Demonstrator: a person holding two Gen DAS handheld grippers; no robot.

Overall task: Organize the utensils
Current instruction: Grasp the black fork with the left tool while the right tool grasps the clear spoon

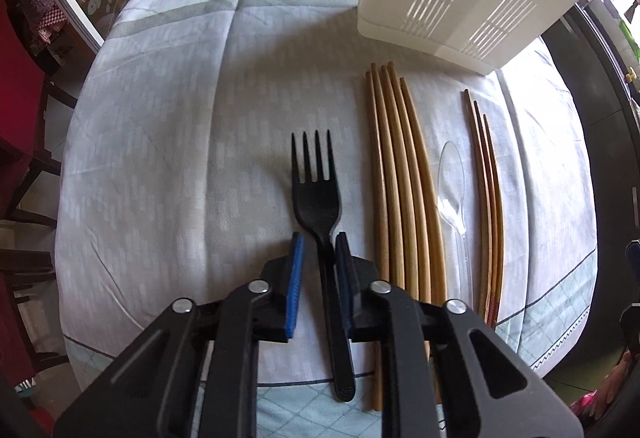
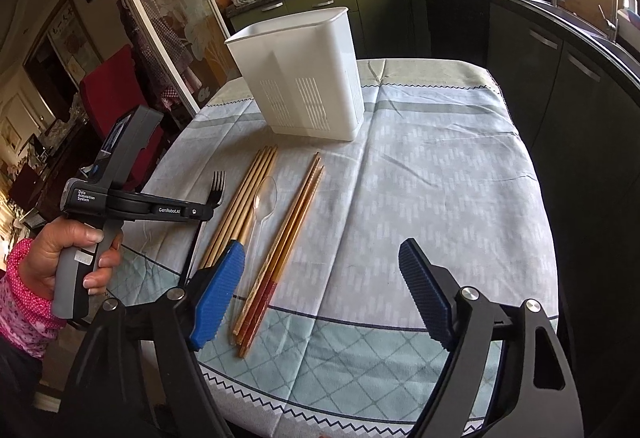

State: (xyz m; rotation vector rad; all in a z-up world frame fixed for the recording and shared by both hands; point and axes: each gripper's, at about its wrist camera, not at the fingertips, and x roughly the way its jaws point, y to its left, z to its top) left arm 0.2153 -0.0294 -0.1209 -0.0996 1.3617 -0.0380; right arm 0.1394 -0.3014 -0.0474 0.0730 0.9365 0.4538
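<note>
Nothing has gone into the white slotted caddy [image 2: 304,78] yet, as far as the pictures show — it stands upright at the far side of the table, and what shows of its mouth from the right wrist view looks empty, though its floor is hidden. Every utensil in sight lies on the patterned tablecloth [image 2: 420,190], so the sorting looks to be at its very start.

The left gripper [image 1: 319,250] is down over the black plastic fork [image 1: 318,198], its blue pads drawn in tight on the neck just below the tines. The fork lies flat on the cloth at the left end of the row, handle toward the near edge — gripped, not yet lifted.

To the right of the fork lies a bundle of pale wooden chopsticks [image 1: 400,190], then a clear plastic spoon [image 1: 452,190], then a smaller set of darker, red-ended chopsticks [image 1: 490,206], all roughly parallel with their tips toward the caddy.

The right gripper [image 2: 320,294] hovers above the near edge of the table with its jaws wide and nothing between them; the red-ended chopsticks lie just beyond its left pad. By the look of it, the fork goes first, and both chopstick sets and the spoon are left to do.
</note>
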